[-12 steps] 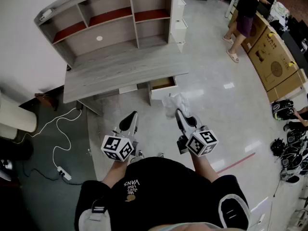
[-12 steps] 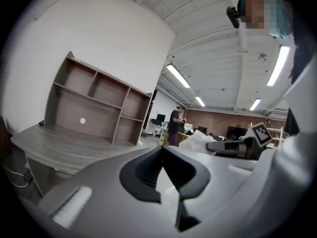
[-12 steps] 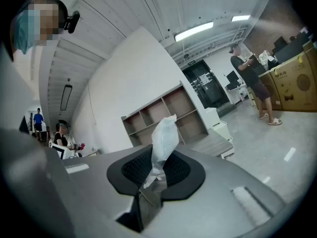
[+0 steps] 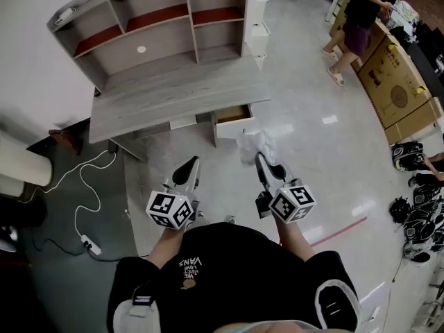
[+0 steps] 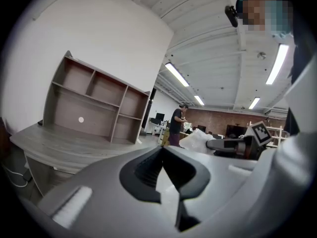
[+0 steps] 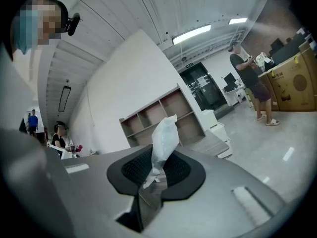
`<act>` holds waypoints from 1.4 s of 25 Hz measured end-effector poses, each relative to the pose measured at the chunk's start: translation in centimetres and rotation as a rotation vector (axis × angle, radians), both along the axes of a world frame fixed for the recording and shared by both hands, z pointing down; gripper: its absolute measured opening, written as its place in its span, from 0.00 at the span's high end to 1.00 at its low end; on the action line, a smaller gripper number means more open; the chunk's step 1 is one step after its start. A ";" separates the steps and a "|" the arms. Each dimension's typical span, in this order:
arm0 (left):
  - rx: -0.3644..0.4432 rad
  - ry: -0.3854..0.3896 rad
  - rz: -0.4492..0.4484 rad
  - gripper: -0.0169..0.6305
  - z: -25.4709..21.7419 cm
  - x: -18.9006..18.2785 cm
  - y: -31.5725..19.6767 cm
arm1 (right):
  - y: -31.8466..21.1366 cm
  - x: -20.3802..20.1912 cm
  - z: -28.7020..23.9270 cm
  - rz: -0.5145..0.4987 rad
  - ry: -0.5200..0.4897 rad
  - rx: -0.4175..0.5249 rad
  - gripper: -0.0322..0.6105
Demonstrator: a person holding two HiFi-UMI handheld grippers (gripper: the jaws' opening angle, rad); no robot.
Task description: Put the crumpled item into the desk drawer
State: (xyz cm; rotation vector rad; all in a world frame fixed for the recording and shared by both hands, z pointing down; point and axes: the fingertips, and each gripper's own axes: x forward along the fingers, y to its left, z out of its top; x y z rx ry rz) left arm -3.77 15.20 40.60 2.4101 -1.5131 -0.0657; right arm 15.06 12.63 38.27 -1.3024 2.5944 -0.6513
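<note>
In the head view the right gripper (image 4: 261, 161) sits at centre frame with a white crumpled item (image 4: 252, 144) bunched at its tips. The item hangs over the glossy floor (image 4: 312, 137), just below the small open drawer (image 4: 234, 114) that juts from the front edge of the grey wood-grain table (image 4: 173, 92). The left gripper (image 4: 189, 167) hovers to its left, carrying nothing, and a person in dark clothes (image 4: 357, 19) stands far off at upper right. In the left gripper view the jaws meet at their tips with nothing between them, and the table and its shelved hutch (image 5: 94, 108) fill the left half of the frame. In the right gripper view the jaws are pinched on the lower tail of the white item, most of which stands loose above the pads. The step in hand looks like the carry to the drawer. It is best done with a firm pinch, bringing the bundle over the drawer's open mouth rather than its front lip. The loose part should go down inside before the release, since so light a thing may catch on the rim.
</note>
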 end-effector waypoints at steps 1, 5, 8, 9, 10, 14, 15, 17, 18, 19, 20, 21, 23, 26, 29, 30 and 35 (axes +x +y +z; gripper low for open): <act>0.000 -0.002 -0.001 0.89 0.1 0.1 0.0 | 0.0 0.1 0.0 0.000 -0.002 0.004 0.87; -0.007 -0.009 -0.006 0.89 0.6 0.4 -0.2 | 0.0 0.6 0.2 0.001 -0.016 -0.003 0.87; -0.019 -0.006 -0.003 0.89 1.2 0.5 -0.7 | -0.4 1.0 0.7 0.016 -0.026 -0.025 0.87; -0.022 -0.005 0.000 0.89 1.4 0.5 -1.0 | -0.6 1.0 0.9 0.020 -0.027 -0.030 0.87; -0.023 -0.003 0.005 0.89 1.6 0.5 -1.3 | -0.8 1.0 1.1 0.024 -0.027 -0.033 0.87; -0.016 0.014 0.028 0.89 2.1 0.3 -3.0 | -2.3 0.8 1.7 0.049 -0.017 -0.051 0.87; -0.018 0.015 0.035 0.89 2.2 0.2 -3.4 | -2.7 0.6 1.9 0.060 -0.018 -0.062 0.87; -0.026 0.011 0.054 0.89 2.7 -0.3 -4.5 | -3.5 0.3 2.3 0.083 -0.023 -0.083 0.87; -0.030 0.008 0.065 0.89 2.9 -0.6 -5.0 | -3.9 0.1 2.5 0.093 -0.023 -0.090 0.87; -0.034 0.007 0.076 0.89 3.2 -0.8 -5.6 | -4.3 -0.1 2.7 0.102 -0.021 -0.095 0.87; -0.038 0.005 0.087 0.89 3.4 -0.9 -6.1 | -4.8 -0.2 2.9 0.113 -0.019 -0.100 0.87; -0.042 0.000 0.100 0.89 3.7 -1.0 -6.7 | -5.3 -0.3 3.1 0.125 -0.019 -0.106 0.87; -0.047 -0.014 0.124 0.89 4.3 -1.4 -7.7 | -6.2 -0.6 3.5 0.150 -0.023 -0.117 0.87; -0.059 -0.017 0.155 0.89 5.1 -2.2 -9.5 | -7.5 -1.1 4.1 0.187 -0.023 -0.130 0.87; -0.073 -0.009 0.186 0.89 5.8 -3.0 -11.1 | -8.6 -1.8 4.8 0.223 -0.027 -0.148 0.87; -0.076 -0.007 0.198 0.89 6.0 -3.2 -11.6 | -8.9 -2.0 5.0 0.235 -0.028 -0.153 0.87; -0.086 -0.008 0.266 0.89 6.8 -4.5 -14.0 | -10.6 -3.4 6.2 0.301 -0.031 -0.175 0.87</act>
